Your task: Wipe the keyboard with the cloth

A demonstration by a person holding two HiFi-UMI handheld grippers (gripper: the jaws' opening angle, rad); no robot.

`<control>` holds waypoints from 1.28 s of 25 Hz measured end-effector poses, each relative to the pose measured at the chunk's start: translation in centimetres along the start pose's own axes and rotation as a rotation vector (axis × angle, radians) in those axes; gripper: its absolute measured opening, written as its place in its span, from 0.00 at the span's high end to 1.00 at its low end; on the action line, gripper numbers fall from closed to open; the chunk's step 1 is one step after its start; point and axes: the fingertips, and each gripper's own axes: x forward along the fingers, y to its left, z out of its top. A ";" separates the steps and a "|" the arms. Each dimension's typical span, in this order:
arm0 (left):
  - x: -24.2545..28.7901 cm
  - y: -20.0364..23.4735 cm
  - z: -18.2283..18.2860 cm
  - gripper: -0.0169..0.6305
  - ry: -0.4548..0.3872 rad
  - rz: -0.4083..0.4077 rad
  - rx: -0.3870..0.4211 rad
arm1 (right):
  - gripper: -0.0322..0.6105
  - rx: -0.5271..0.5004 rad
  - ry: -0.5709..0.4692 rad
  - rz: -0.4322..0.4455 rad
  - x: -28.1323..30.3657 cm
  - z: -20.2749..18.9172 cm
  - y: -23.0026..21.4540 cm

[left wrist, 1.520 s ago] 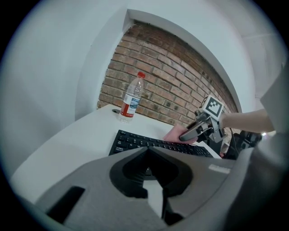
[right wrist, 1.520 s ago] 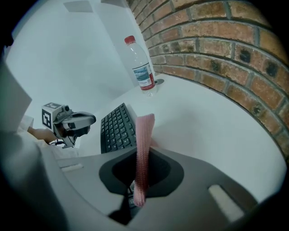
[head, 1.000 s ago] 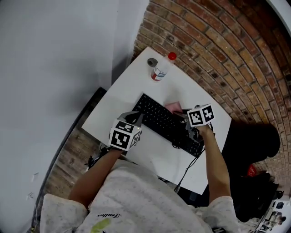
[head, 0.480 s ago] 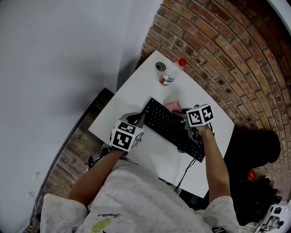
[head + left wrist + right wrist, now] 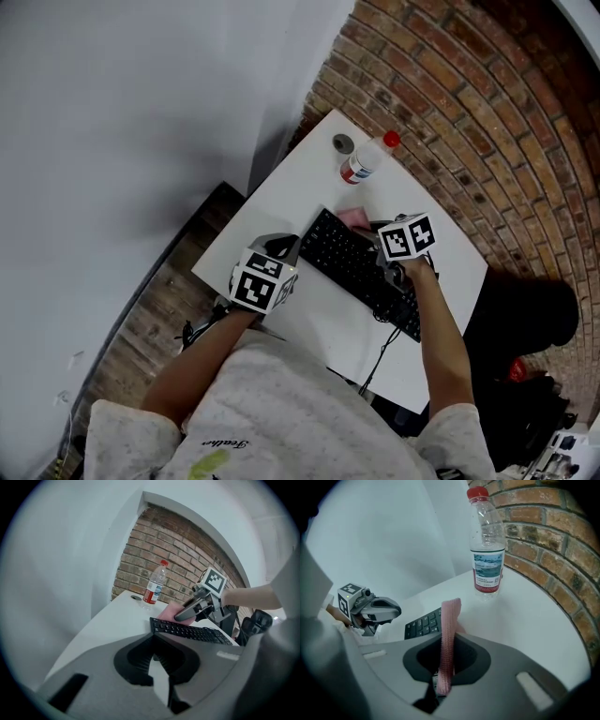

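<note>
On my tabletop [image 5: 272,216] the keyboard [image 5: 342,248] lies across the middle. The water bottle [image 5: 367,159] stands behind it, near the far corner. The cloth [image 5: 351,217] sits in my right tongs [image 5: 447,641] at the keyboard's far edge. My left tongs [image 5: 157,641] are at its left end.

A white rectangular table [image 5: 281,220] is standing in a room corner. A plain, smooth white wall [image 5: 122,112] is running along one side of it, and a red-brown brick wall [image 5: 469,94] is rising behind it. Worn brown wooden floorboards [image 5: 141,328] are showing beside the table. Even, diffuse light is covering all surfaces.
</note>
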 end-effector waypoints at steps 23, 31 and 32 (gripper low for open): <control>-1.4 3.7 0.3 0.98 -0.015 0.040 -0.024 | 0.91 -0.359 0.041 -0.053 3.7 5.3 3.0; -2.4 4.1 0.1 0.98 -0.033 0.063 -0.040 | 0.91 -0.640 0.130 -0.072 3.9 5.6 4.5; -2.5 4.2 0.2 0.98 -0.036 0.067 -0.042 | 0.91 -0.664 0.147 -0.073 4.0 5.5 4.6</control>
